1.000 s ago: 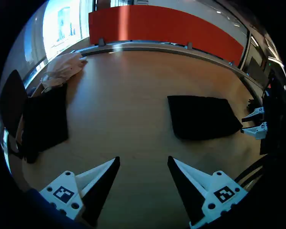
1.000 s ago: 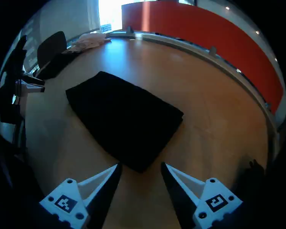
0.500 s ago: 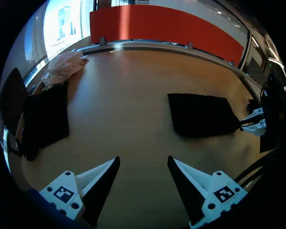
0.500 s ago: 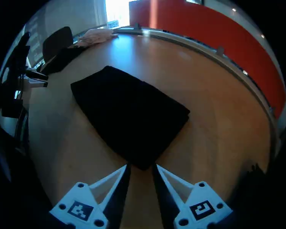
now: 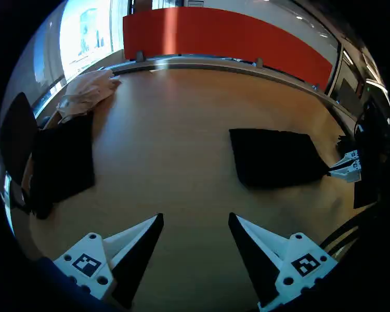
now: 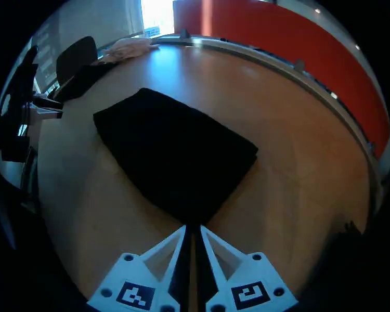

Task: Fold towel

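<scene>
In the left gripper view, a dark chair (image 5: 14, 136) stands at the far left edge of the wooden table (image 5: 169, 145). Just inside that edge a dark cloth (image 5: 65, 158) lies flat on the wood. A crumpled pale cloth (image 5: 86, 93) sits beyond it, touching its far end, near the bright window (image 5: 86, 34). At the bottom middle, the left gripper (image 5: 195, 217) hovers over bare wood with its two fingers spread wide apart and nothing between them. Behind the table a metal rail (image 5: 205, 63) follows the far edge, and a long red panel (image 5: 221, 36) rises above it. Right of centre the black towel (image 5: 275, 156) lies flat on the table as a folded rectangle, well apart from the two cloths on the left. At its right-hand corner the right gripper (image 5: 331, 172) meets the fabric, its white fingers drawn together at the towel's tip. In the right gripper view, the chair and the dark cloth sit at the upper left, with the pale cloth behind them by the window. The towel spreads across the middle of the table, one corner pointing down toward the camera. That near corner runs in between the right gripper's own fingers at the bottom centre. They are pinched together on the fabric, with only a thin dark strip left between them. The rest of the towel rests flat on the wood. The red panel curves along the right side beyond the rail.
</scene>
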Motion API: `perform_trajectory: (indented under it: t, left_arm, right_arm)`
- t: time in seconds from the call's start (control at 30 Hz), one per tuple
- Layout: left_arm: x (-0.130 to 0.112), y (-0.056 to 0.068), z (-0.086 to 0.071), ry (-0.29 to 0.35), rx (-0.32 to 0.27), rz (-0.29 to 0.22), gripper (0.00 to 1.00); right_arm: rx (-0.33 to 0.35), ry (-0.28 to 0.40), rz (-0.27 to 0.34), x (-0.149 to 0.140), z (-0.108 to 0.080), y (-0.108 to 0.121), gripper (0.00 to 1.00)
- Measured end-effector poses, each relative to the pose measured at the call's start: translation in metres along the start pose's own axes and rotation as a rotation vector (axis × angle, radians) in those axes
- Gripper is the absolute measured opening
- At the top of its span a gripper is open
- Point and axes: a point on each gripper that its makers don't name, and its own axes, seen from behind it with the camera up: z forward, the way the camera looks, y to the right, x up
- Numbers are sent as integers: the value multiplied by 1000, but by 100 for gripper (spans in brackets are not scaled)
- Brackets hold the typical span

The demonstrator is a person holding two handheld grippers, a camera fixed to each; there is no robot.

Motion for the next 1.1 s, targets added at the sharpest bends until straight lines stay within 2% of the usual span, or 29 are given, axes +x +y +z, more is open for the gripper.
perform_trajectory:
  t: [0.2,0.4,1.1]
  left_arm:
    - [0,-2,1,-2,2,3,93]
    - [1,-4,1,-3,3,0,93]
    - [14,-2,0,12,-4,-7,93]
  right_arm:
    - [-9,22,0,7,-5,0,5]
    - [-25,63,-16,26,-18,1,6]
    - [-104,203,-94,103,-90,18,7]
